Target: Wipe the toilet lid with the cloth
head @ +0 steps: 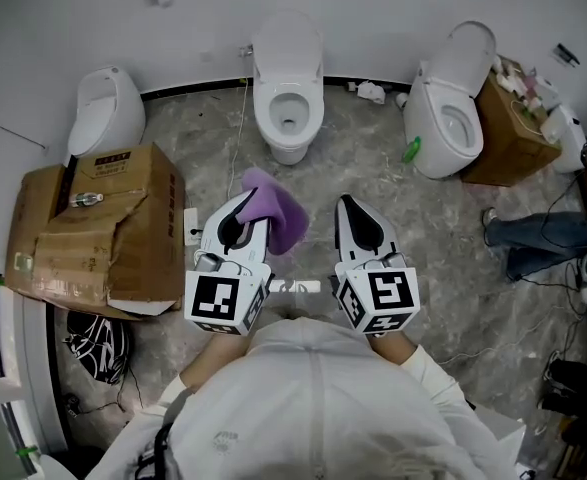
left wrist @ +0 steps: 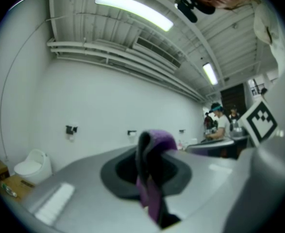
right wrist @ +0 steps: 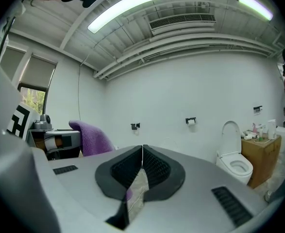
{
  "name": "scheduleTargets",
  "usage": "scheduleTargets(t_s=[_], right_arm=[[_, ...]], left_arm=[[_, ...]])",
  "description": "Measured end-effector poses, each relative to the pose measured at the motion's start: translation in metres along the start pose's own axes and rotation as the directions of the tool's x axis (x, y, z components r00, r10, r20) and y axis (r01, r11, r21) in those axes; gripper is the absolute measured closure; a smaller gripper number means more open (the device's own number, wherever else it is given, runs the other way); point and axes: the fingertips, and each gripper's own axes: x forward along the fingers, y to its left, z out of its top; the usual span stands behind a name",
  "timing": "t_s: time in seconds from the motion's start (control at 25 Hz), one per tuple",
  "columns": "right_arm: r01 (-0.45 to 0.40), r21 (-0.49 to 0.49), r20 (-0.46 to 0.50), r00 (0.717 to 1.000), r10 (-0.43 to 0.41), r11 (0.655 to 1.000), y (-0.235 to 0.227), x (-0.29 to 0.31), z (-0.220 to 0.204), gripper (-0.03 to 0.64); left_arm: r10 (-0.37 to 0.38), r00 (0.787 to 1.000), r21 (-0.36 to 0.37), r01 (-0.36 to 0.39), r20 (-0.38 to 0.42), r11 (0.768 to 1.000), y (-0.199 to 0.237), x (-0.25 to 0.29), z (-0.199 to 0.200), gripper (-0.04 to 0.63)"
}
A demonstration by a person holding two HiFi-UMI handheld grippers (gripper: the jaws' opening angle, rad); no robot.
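A purple cloth (head: 276, 213) hangs from my left gripper (head: 245, 201), which is shut on it; in the left gripper view the cloth (left wrist: 154, 178) is pinched between the dark pads and folds over the tips of the left gripper (left wrist: 149, 141). Beside it, my right gripper (head: 346, 202) is shut with nothing in it, its pads meeting in the right gripper view (right wrist: 142, 148), where the cloth (right wrist: 91, 137) shows at the left. Straight ahead against the wall stands a white toilet (head: 288, 108) with its lid (head: 288, 40) raised. Both grippers are held level, well short of it.
Another white toilet (head: 448, 123) with its lid up stands at the right next to a cardboard box (head: 508, 133). A white urinal-like fixture (head: 108, 108) is at the left, with torn cardboard boxes (head: 98, 228) and a black bag (head: 98, 343) nearer. A person's legs (head: 533, 238) and cables lie at the right.
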Motion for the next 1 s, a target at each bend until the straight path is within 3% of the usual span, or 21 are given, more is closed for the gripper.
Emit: scheduleTargets(t_s=[0.48, 1.0], right_arm=[[-0.035, -0.005, -0.003, 0.999, 0.035, 0.999, -0.014, 0.013, -0.004, 0.598], [-0.007, -0.032, 0.005, 1.0, 0.007, 0.999, -0.056, 0.103, -0.015, 0.598]], left_arm=[[0.085, 0.996, -0.008, -0.085, 0.003, 0.996, 0.021, 0.008, -0.003, 0.577], [0.04, 0.999, 0.0, -0.04, 0.025, 0.999, 0.069, 0.096, -0.027, 0.577]])
